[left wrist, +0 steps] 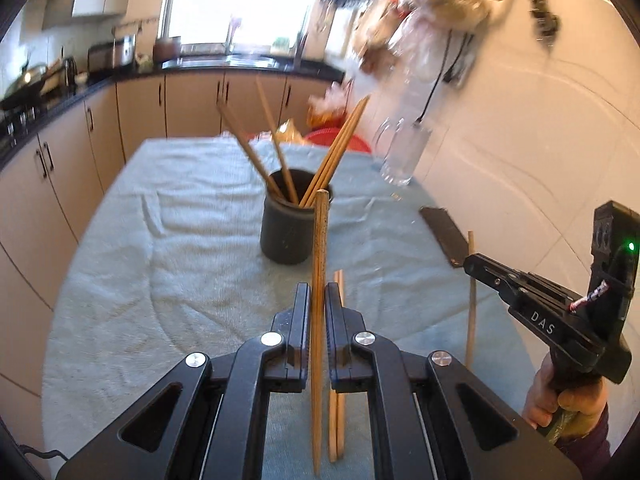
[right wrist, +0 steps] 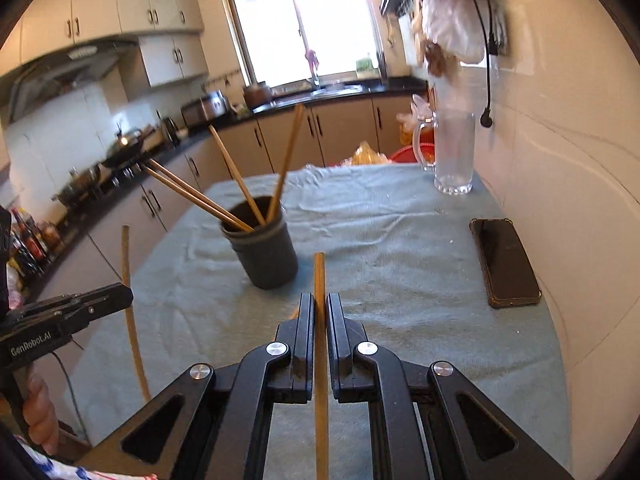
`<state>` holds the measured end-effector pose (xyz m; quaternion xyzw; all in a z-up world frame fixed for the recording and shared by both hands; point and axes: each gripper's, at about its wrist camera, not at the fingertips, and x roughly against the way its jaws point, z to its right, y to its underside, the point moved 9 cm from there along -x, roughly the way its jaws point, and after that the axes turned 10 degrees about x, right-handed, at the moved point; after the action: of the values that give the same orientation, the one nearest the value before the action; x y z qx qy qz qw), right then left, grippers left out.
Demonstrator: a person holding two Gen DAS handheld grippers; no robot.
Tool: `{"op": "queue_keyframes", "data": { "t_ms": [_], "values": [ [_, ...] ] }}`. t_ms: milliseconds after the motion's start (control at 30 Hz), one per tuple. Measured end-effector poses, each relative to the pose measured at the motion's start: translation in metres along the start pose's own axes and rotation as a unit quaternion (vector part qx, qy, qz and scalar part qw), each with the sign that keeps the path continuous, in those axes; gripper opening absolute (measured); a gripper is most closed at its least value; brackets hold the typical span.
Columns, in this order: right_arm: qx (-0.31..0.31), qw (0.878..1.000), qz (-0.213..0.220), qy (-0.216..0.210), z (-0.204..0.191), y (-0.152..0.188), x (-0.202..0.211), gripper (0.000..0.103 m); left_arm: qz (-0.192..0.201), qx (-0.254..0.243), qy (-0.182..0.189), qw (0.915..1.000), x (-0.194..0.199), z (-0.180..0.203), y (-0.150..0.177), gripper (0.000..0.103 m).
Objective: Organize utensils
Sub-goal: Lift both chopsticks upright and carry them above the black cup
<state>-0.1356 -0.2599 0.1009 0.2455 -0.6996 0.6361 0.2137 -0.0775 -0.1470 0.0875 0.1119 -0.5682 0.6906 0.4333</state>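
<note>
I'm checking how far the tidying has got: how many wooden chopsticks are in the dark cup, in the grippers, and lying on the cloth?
Standing chopsticks in the dark round cup: 4
Speckled wooden chopstick in the shut left gripper: 1
Plain wooden chopstick in the shut right gripper: 1
Loose chopsticks on the blue-grey cloth: 2
Total: 8

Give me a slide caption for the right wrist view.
Right gripper clamps a chopstick upright near the dark holder on the towel-covered table.

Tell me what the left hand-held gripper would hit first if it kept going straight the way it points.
Most likely the dark utensil cup, dead ahead of the left hand-held gripper on the towel. The chopstick it grips would touch first, low on the cup, though depth is uncertain.
</note>
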Motion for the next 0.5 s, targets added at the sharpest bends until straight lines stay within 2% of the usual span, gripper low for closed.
{"op": "queue_keyframes", "data": {
  "t_ms": [167, 500],
  "values": [
    [0.001, 1.0, 0.025, -0.004, -0.009, -0.001, 0.028, 0.006, 0.03, -0.022, -0.001, 0.9993, 0.025, 0.012, 0.008, 0.006],
    [0.006, 0.998, 0.062, -0.007, -0.017, -0.004, 0.068, 0.006, 0.051, -0.022, 0.022, 0.9982, 0.06, 0.015, 0.013, 0.006]
  ]
}}
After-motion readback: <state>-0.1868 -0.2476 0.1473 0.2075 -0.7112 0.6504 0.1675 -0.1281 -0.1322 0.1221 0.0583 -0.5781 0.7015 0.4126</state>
